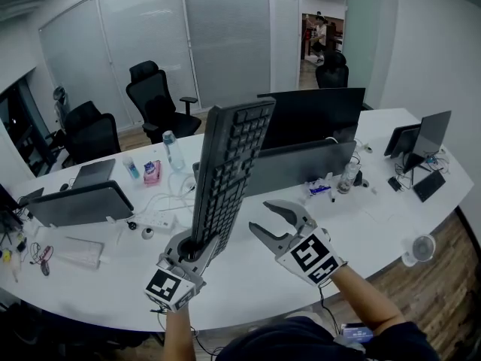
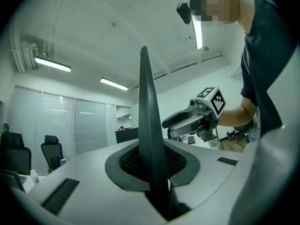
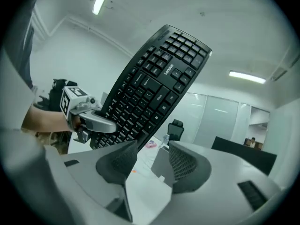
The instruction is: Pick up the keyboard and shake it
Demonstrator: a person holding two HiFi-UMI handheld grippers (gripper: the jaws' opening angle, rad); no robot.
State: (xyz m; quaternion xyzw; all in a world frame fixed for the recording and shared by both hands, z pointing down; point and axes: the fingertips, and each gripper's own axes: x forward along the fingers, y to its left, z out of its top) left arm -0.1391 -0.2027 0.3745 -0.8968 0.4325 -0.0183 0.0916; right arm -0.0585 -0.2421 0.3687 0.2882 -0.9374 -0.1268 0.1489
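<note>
I'm holding the keyboard (image 1: 229,175) on end, raised clear of the surface (image 1: 376,216), with the left tool (image 1: 195,249) clamping its lower edge. Just right of the keyboard, the right tool (image 1: 265,219) is gaping, empty. Gripping one end only, I'm favouring short, gentle shakes.

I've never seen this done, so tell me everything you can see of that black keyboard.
The keyboard is black, plastic by its look, with rows of dark keys and Lenovo print. It stands on end in the air above the white desk, slightly tilted. Only the left hand-held gripper touches it, clamped on its lower end.
</note>
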